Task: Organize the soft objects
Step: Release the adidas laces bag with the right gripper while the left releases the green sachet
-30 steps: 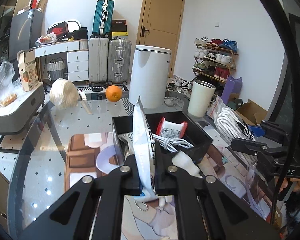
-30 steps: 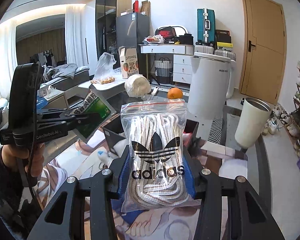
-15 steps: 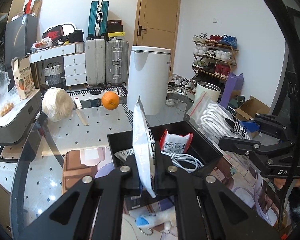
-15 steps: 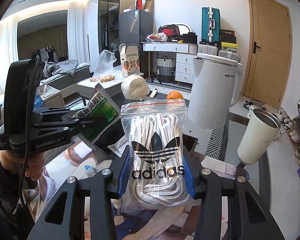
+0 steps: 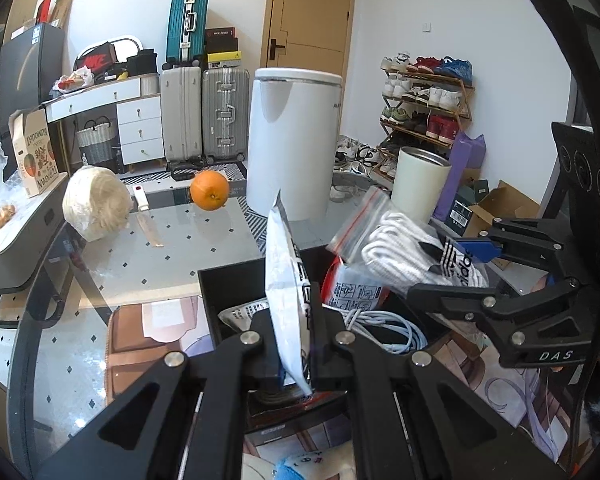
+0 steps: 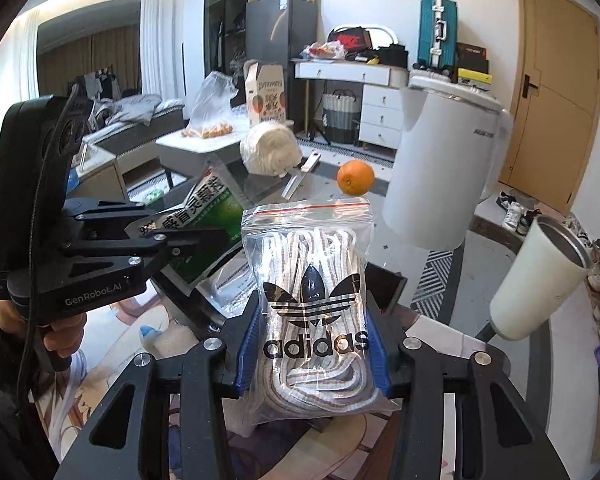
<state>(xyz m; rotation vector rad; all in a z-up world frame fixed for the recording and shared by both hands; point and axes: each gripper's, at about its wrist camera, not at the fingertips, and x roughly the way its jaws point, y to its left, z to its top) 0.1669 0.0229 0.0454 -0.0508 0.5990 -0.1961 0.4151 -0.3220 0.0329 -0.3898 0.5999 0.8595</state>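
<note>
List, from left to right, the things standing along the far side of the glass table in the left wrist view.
Pale round bundle → orange → tall white appliance → cream cup.

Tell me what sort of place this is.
Most likely a lived-in home, around the entryway: a shoe rack full of sneakers, stacked suitcases by the door, and a sofa further back.

Grippers: two, left gripper (image 5: 296,344) and right gripper (image 6: 312,344). Pouches and bags: one green-and-white sachet (image 6: 204,216), one zip bag of white laces (image 6: 314,304), one red-and-white packet (image 5: 350,286), all at the one black box (image 5: 216,284). Also one white cable (image 5: 384,326), one orange (image 5: 209,190), one cream tumbler (image 6: 536,284), one white appliance (image 5: 294,140).
</note>
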